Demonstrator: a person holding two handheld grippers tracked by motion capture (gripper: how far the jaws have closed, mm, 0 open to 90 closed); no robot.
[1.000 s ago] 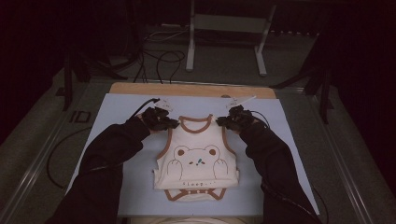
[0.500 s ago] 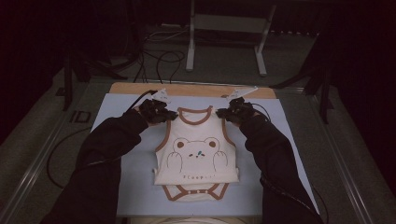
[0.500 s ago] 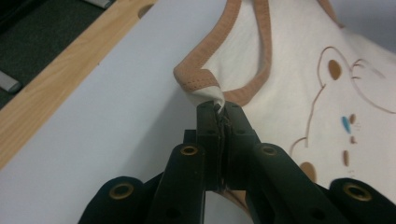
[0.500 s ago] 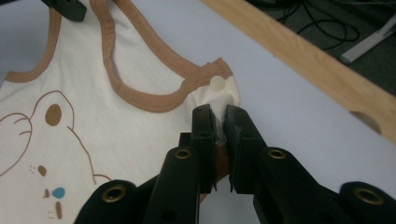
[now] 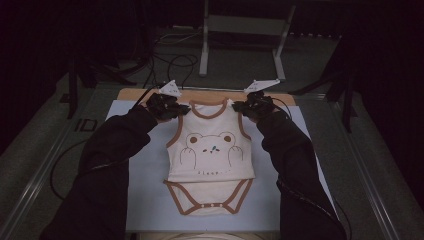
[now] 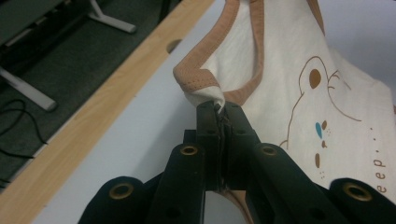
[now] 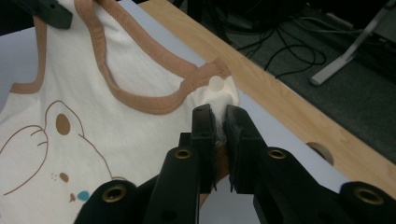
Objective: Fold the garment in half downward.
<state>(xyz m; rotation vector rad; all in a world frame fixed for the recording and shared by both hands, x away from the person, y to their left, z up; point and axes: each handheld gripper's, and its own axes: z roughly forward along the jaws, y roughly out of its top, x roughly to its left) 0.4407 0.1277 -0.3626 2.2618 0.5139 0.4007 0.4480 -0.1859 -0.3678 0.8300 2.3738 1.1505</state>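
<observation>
A cream baby bodysuit (image 5: 210,150) with brown trim and a bear print hangs stretched over the pale blue mat (image 5: 145,190). My left gripper (image 5: 175,111) is shut on its left shoulder strap (image 6: 201,81); the jaws (image 6: 218,112) pinch the cream fabric just under the brown binding. At the other shoulder, my right gripper (image 5: 246,107) is shut on the strap (image 7: 212,84), with cloth squeezed between the jaws (image 7: 218,116). The top of the bodysuit (image 6: 299,70) is lifted off the mat, and its snap crotch end (image 5: 210,200) lies near the front edge.
The mat lies on a wooden tabletop (image 5: 200,94) whose bare far edge has round holes (image 7: 322,151). Beyond it on the dark floor are cables (image 5: 170,60) and a metal stand's legs (image 5: 240,45). Black sleeves (image 5: 110,165) reach in from the bottom.
Both grippers have risen and moved toward the far edge, drawing the bodysuit's shoulders up and its body farther along the mat. Both stay closed on the straps.
</observation>
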